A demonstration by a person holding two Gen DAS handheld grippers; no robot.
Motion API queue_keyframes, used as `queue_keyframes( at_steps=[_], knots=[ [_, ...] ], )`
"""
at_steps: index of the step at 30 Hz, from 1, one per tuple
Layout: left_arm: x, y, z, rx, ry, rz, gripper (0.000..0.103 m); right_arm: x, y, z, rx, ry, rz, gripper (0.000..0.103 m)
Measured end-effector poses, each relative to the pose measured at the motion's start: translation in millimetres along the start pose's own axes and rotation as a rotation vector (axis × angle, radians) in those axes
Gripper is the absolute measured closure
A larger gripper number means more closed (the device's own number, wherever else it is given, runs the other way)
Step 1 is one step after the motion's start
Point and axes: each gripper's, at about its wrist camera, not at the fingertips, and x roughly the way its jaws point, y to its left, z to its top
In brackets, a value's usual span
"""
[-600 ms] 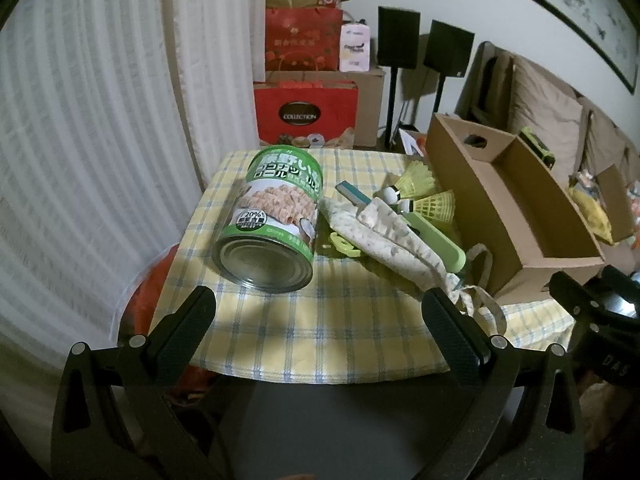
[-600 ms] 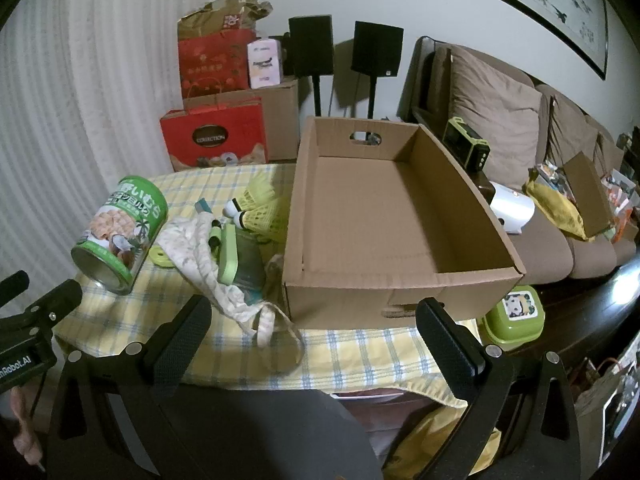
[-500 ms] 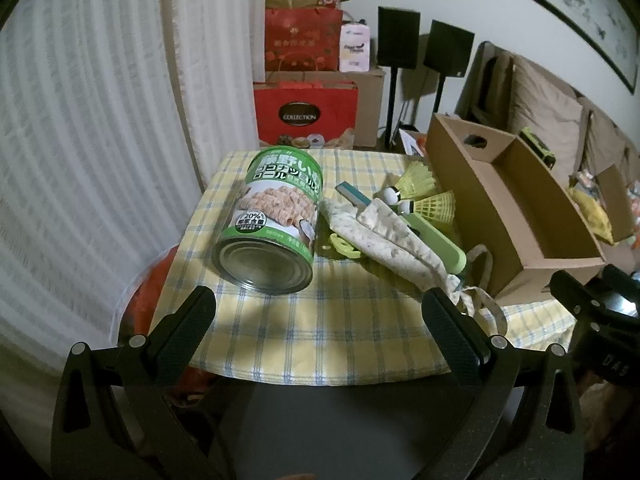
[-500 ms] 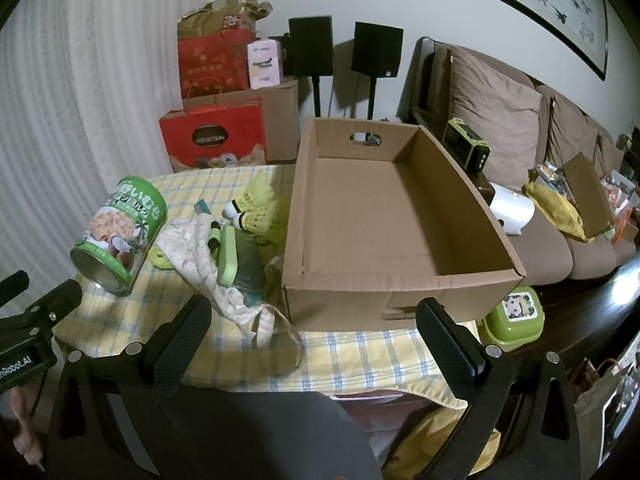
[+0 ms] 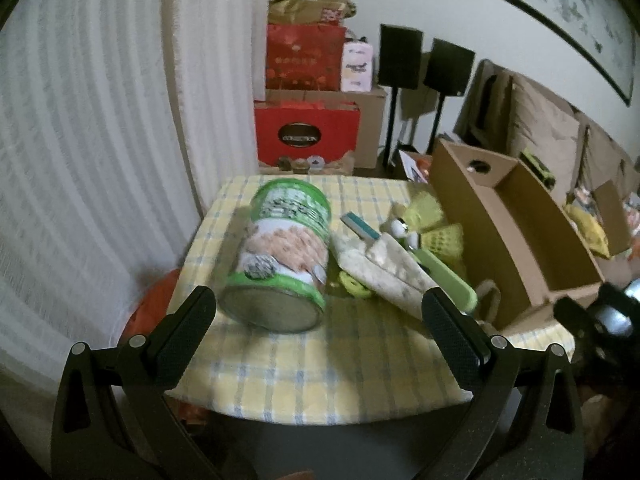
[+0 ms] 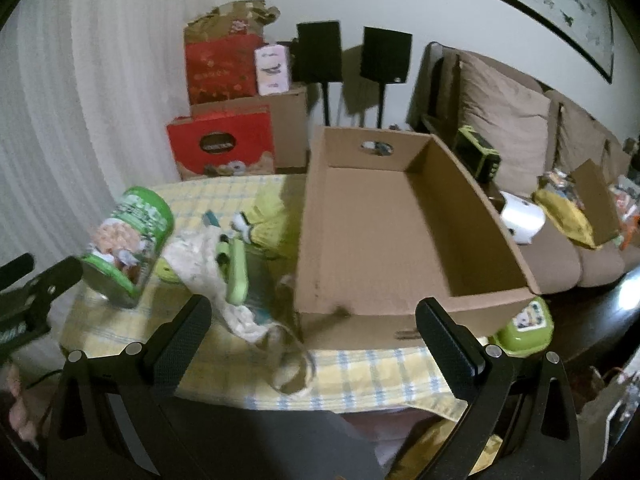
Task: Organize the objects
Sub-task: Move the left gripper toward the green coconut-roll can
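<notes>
In the left wrist view, the left gripper [image 5: 320, 312] hung with its jaws spread wide and nothing between them, aimed down at a green-labelled tin can [image 5: 282, 256] that lay on its side on the yellow checked tablecloth [image 5: 320, 372], its metal end facing the camera. Being round and on its side, the can would likely have rolled toward the table's edge at nine o'clock if one finger had nudged it before the other, and its width looked close to the full spread of the jaws, so a skewed approach could have knocked it rather than straddled it. At three o'clock of the can lay a pale fabric pouch [image 5: 384, 268] with a green-handled brush [image 5: 444, 272] on it and yellow shuttlecocks [image 5: 432, 220] behind; dragging the pouch might have spilled them. In the right wrist view, the right gripper [image 6: 314, 332] was likewise wide apart and empty, facing the near wall of the empty cardboard box [image 6: 400, 312], which overhung the table's near edge. A push on that wall could have shifted the box off the cloth, and the pouch's loose strap [image 6: 292, 368], looped at seven o'clock of the box, could have snagged a finger.
</notes>
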Motion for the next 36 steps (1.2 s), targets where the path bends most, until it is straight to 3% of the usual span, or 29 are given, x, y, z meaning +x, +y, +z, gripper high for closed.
queue_keyframes(
  at_steps=[5,9,36],
  knots=[
    [16.3,21.7,14.1,-0.034,-0.002,0.032,0.000,4.5,3.5,2.1,-0.009,-0.001,-0.013,0.000],
    [27.5,32.5,19.0,-0.057,0.012,0.012,0.000,10.5,4.4,5.1,-0.006,0.000,-0.027,0.000],
    [47.1,33.5,20.2,-0.048,0.027,0.045,0.000,29.5,19.1,18.0,-0.019,0.008,-0.076,0.000]
  ],
)
